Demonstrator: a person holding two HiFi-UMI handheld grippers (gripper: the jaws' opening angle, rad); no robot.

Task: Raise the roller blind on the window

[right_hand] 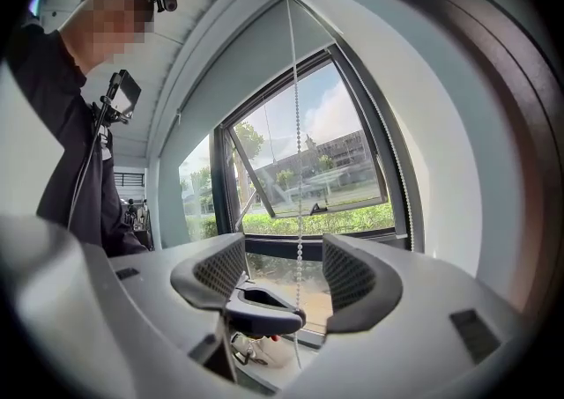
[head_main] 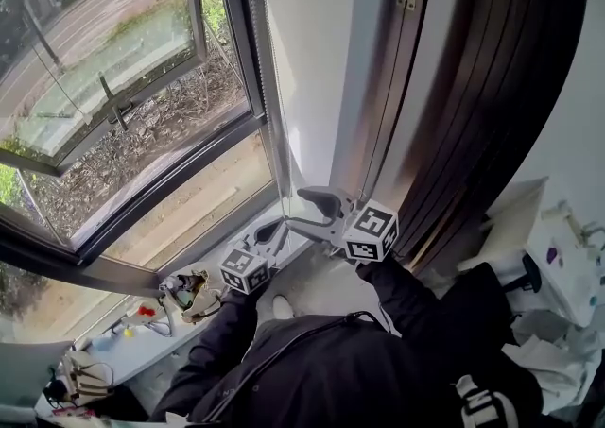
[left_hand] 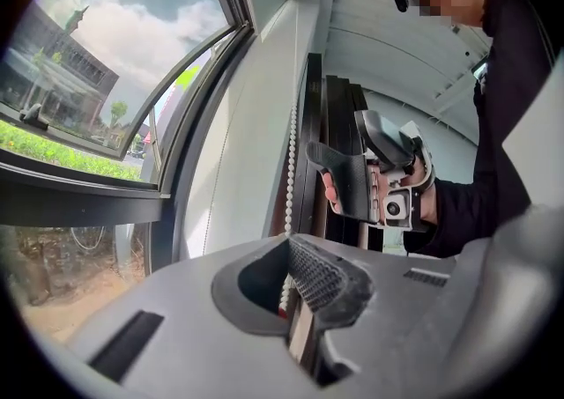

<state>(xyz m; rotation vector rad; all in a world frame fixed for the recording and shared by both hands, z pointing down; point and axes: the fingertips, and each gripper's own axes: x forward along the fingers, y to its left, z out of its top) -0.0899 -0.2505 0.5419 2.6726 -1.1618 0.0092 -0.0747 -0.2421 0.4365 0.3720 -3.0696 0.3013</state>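
One bead chain (left_hand: pixel 290 168) pinched by jaws of left gripper (left_hand: pixel 293 300), jaws of right gripper (right_hand: pixel 284 269) spread

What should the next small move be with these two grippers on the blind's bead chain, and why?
Probably close the right gripper on the bead chain. Its jaws stand apart with the chain hanging between them, above the left gripper, which is shut on the chain lower down. A grip there would likely free the left one to reach higher.
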